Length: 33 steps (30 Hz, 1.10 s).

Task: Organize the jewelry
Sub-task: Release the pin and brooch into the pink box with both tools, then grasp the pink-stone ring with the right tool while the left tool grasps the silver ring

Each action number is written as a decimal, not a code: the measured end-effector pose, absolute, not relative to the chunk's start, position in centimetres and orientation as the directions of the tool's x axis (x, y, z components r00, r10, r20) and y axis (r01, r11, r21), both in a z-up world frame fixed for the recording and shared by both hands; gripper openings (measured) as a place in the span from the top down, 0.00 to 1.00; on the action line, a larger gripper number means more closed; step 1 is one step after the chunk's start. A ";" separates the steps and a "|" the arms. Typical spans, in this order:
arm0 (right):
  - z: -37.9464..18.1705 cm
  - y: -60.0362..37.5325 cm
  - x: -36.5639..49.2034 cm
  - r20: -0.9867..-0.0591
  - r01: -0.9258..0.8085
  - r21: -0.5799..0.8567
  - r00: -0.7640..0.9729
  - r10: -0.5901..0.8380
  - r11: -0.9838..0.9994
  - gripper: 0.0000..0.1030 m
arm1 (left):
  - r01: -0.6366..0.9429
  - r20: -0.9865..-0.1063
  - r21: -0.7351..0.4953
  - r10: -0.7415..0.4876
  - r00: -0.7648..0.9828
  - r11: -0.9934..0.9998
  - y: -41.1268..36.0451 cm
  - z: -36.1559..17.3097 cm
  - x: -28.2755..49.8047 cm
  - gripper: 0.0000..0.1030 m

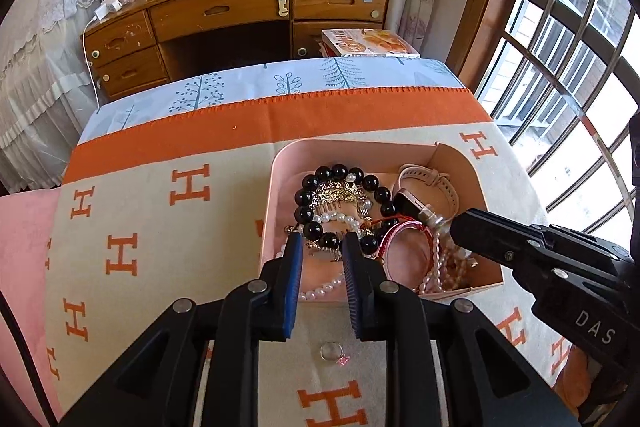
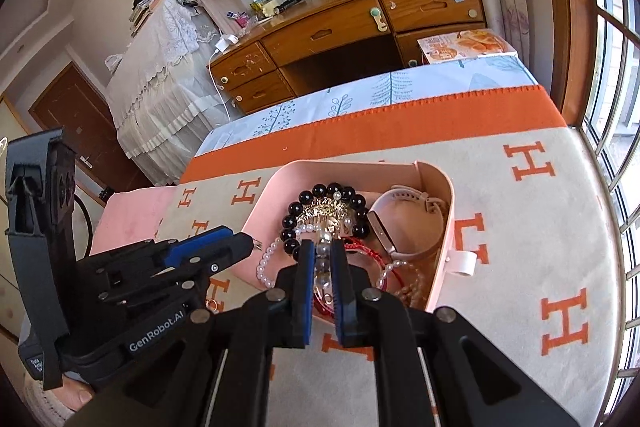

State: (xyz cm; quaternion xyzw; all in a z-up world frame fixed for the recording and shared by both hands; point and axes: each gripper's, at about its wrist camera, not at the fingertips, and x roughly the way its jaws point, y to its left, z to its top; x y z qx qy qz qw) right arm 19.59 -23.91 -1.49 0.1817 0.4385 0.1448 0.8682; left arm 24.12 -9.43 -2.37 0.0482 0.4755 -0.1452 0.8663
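Grippers, two, black with blue pads.
Left gripper (image 1: 320, 241): pads stand narrowly apart, nothing between them.
Right gripper (image 2: 322, 247): jaws almost closed, and a pale bead strand (image 2: 323, 267) runs between the pads, apparently pinched.

Blanket (image 1: 140, 211), one, beige with orange H letters, spread beneath both grippers.

Box (image 1: 272, 195), one, pink, open-topped, just ahead of both sets of fingertips. It holds the jewelry heap:
- Watch (image 1: 432, 183), one, pink strap, at the far corner, beyond the right gripper's tip.
- Black bead bracelet (image 1: 304, 197), one, straight ahead of the left gripper.
- Gold ornament (image 1: 340, 193), one, lying inside the black bracelet's loop.
- Pearl strands, several, tangled; the count is unclear.

Ring (image 1: 331, 351), one, silver with a pink stone, outside the box on the blanket, beneath the left gripper's fingers.
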 end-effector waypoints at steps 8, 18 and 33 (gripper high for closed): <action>-1.0 -24.0 18.6 -0.706 -0.078 0.436 0.589 0.394 0.897 0.76 | 0.273 -0.830 -0.052 -0.193 0.523 0.960 -8.3 -1.1 23.4 0.73; 2.2 -22.8 15.7 -0.679 -0.116 0.406 0.625 0.384 0.907 0.76 | 0.266 -0.798 -0.038 -0.190 0.572 0.963 -5.9 2.6 20.3 0.63; 6.2 -18.2 11.3 -0.666 -0.235 0.306 0.639 0.384 0.922 0.76 | 0.210 -0.765 0.019 -0.121 0.633 0.977 2.0 6.2 15.5 0.51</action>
